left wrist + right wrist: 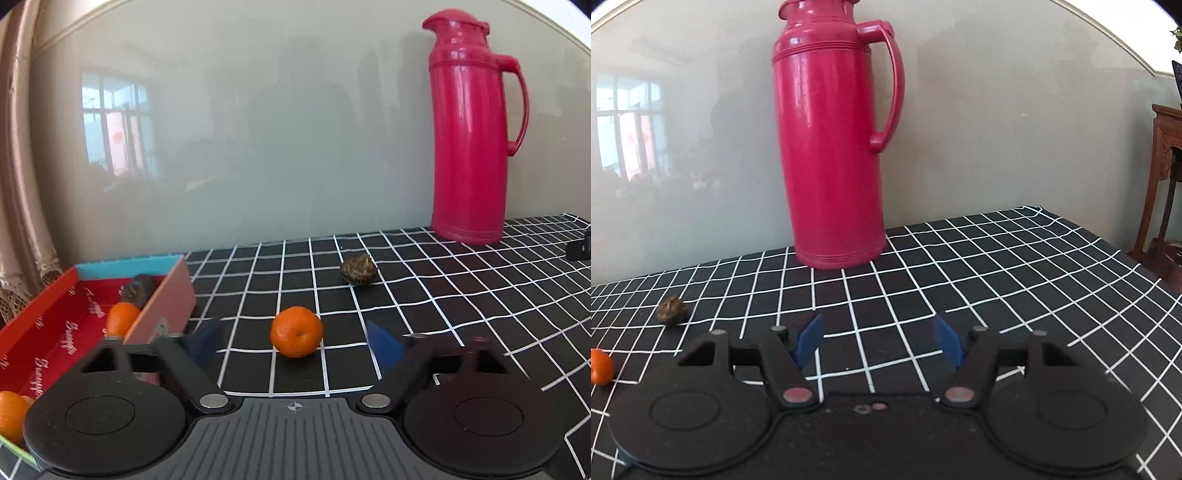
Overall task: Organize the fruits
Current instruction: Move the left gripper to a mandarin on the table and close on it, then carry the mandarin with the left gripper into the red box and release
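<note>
Blue-padded, the left gripper (pixel 295 345) is standing released low in its frame, an orange (pixel 296 331) sitting untouched between its pads. Beside it at lower left, a red box (pixel 55 325) is holding more oranges. Farther back, a brown fruit (pixel 359 270) is lying (kind unclear). The right gripper (pixel 879 341) is gaping over bare checked cloth (pixel 1015 288), a pink thermos (pixel 831 147) standing behind.

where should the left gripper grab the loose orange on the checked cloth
Across its widest middle, one finger on each side, coming in low from the front. The orange sits free on the cloth, between the open left gripper's fingers, nothing crowding it.
</note>
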`<move>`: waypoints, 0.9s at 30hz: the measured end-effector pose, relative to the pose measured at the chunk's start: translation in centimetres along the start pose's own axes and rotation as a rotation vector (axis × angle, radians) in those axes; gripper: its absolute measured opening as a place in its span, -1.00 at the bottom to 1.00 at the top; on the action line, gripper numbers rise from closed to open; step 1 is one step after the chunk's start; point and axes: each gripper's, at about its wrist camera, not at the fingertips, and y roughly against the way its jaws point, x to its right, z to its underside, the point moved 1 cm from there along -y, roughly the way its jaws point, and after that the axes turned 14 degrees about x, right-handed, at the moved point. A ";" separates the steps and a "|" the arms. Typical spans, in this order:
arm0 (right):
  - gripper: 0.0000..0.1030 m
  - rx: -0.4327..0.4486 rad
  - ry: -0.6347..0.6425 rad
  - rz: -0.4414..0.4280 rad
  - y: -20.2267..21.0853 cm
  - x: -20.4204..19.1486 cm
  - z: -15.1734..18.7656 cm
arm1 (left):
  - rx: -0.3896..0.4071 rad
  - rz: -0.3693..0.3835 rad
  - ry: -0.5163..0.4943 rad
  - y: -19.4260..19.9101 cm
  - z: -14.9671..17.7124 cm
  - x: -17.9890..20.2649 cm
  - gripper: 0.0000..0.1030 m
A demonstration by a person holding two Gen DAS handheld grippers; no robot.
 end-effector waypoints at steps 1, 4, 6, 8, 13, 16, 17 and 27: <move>0.27 0.001 0.003 0.003 -0.2 0.0 -0.1 | -0.009 -0.005 -0.003 -0.4 0.1 0.1 0.53; 0.27 0.001 0.006 0.013 -0.7 0.1 -0.2 | -0.026 -0.018 -0.003 -1.6 0.2 -0.2 0.53; 0.27 0.001 -0.002 0.017 -0.9 0.2 -0.3 | -0.040 -0.019 -0.006 -2.4 0.1 -0.2 0.48; 0.28 0.003 -0.001 0.017 -1.1 0.1 -0.4 | -0.048 -0.023 -0.004 -2.9 0.1 -0.4 0.31; 0.30 0.001 0.031 0.021 -1.6 -0.7 -0.3 | -0.098 -0.017 0.010 -4.0 0.5 -0.4 0.10; 0.30 -0.014 0.045 0.037 -2.2 -1.0 -0.2 | -0.108 -0.008 0.012 -4.3 0.6 -0.3 0.09; 0.30 -0.019 0.045 0.039 -2.4 -1.1 -0.2 | -0.120 0.000 0.014 -4.5 0.6 -0.3 0.08; 0.31 -0.019 0.055 0.030 -1.8 -1.1 -0.1 | -0.126 0.048 0.032 -4.3 0.3 -0.3 -0.24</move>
